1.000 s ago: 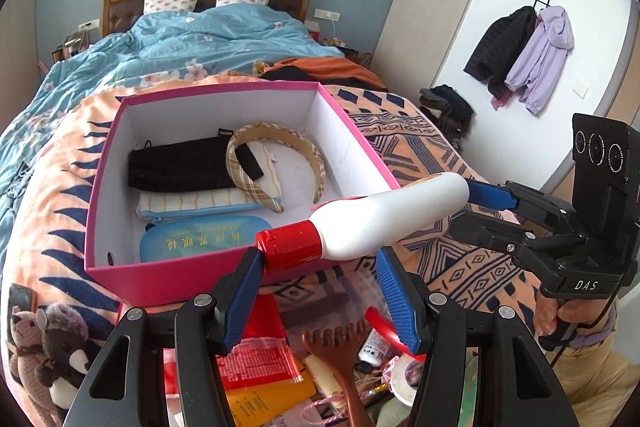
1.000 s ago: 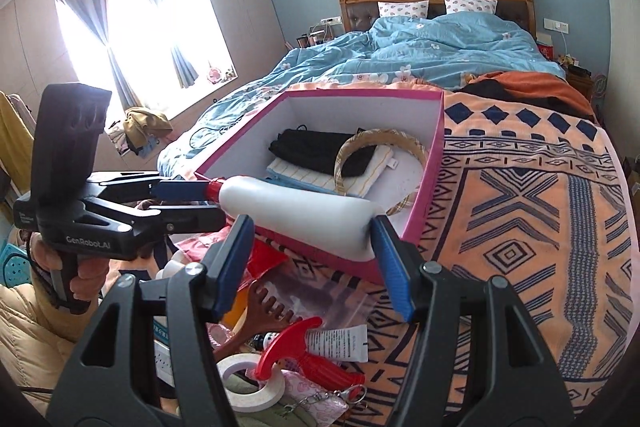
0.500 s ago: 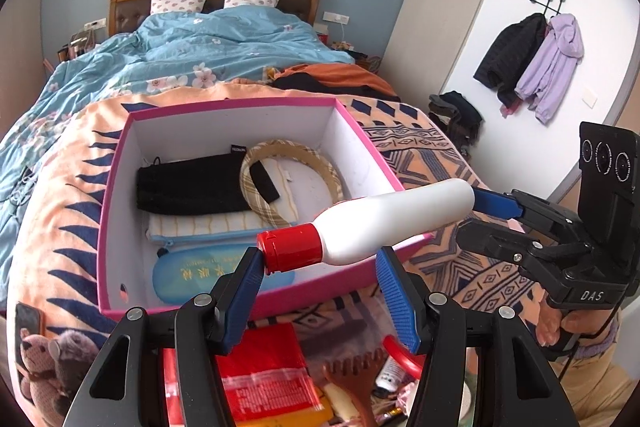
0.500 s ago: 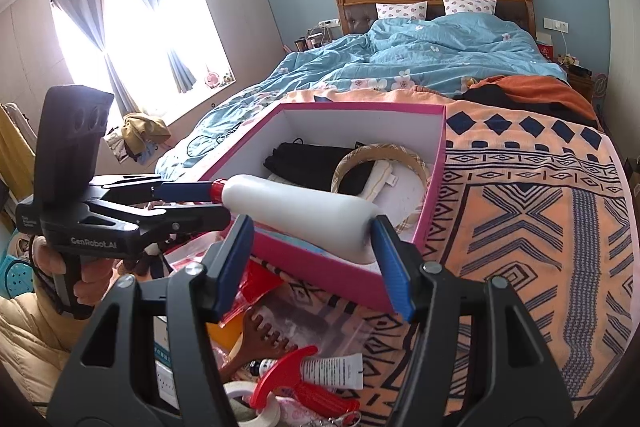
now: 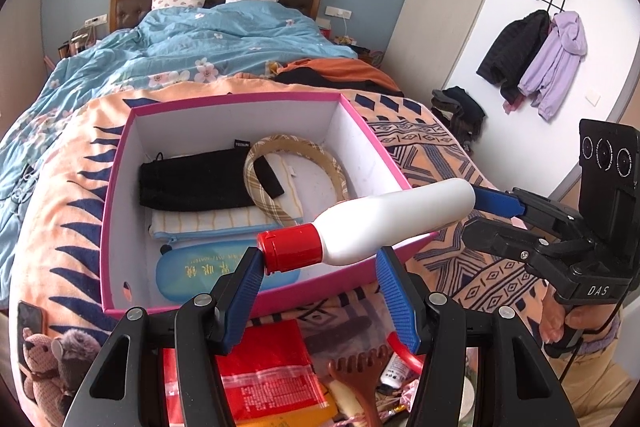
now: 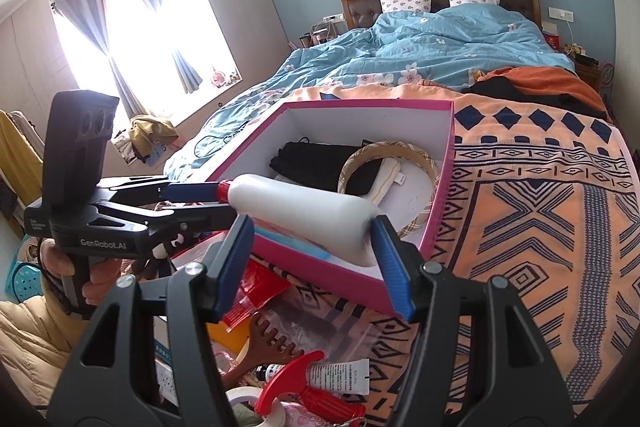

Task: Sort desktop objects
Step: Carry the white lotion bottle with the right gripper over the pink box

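Note:
A white bottle (image 5: 394, 219) with a red cap (image 5: 290, 253) hangs level in the air over the near right corner of the pink box (image 5: 120, 155). It is pinned end to end. One blue finger of my left gripper (image 5: 320, 291) touches the cap. One blue finger of my right gripper (image 6: 312, 259) presses the bottle's (image 6: 304, 203) base. Both grippers have their jaws wide apart. The box (image 6: 448, 163) holds a black pouch (image 5: 196, 179), a plaid headband (image 5: 296, 167), a striped cloth and a blue case (image 5: 208, 267).
The box sits on a patterned orange blanket (image 6: 540, 219) on a bed. In front of the box lie loose items: a red packet (image 5: 268, 375), a brown comb (image 6: 260, 347), a red-handled tool (image 6: 296, 383), a tube and a tape roll. A teddy bear (image 5: 44, 359) lies at left.
Both grippers and the bottle have risen and moved forward over the box's near corner. The loose items below have slid lower in both views.

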Demonstrator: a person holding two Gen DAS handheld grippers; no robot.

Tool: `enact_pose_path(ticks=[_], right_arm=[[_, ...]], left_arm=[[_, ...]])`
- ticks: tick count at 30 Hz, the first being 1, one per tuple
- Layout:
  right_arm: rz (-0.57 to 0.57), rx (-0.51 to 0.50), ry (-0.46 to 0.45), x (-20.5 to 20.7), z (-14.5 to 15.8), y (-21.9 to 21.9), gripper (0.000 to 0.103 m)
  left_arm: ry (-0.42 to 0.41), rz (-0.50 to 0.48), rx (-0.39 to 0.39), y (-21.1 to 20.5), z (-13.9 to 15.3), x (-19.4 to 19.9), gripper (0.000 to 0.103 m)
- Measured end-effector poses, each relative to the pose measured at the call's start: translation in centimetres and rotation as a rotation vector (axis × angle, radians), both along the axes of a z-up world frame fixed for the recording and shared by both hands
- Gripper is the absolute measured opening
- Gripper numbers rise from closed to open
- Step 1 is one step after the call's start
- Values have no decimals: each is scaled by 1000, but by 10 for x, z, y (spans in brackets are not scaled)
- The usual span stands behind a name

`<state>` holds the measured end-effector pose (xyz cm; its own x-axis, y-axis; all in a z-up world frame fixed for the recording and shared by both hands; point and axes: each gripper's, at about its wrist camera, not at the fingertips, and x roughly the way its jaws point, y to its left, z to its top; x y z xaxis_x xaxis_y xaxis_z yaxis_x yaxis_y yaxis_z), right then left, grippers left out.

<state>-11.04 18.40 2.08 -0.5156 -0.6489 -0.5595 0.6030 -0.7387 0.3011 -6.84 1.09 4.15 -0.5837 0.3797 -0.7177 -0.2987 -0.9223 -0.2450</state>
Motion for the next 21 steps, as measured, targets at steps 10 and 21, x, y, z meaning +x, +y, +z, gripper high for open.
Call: enact_pose_path(ticks=[10, 21], right_arm=[[26, -8, -24, 21, -6, 4, 63], [1, -2, -46, 4, -19, -1, 63]], left_arm=[[-29, -27, -10, 3, -6, 24, 59], [-93, 3, 17, 1, -21, 7, 59]])
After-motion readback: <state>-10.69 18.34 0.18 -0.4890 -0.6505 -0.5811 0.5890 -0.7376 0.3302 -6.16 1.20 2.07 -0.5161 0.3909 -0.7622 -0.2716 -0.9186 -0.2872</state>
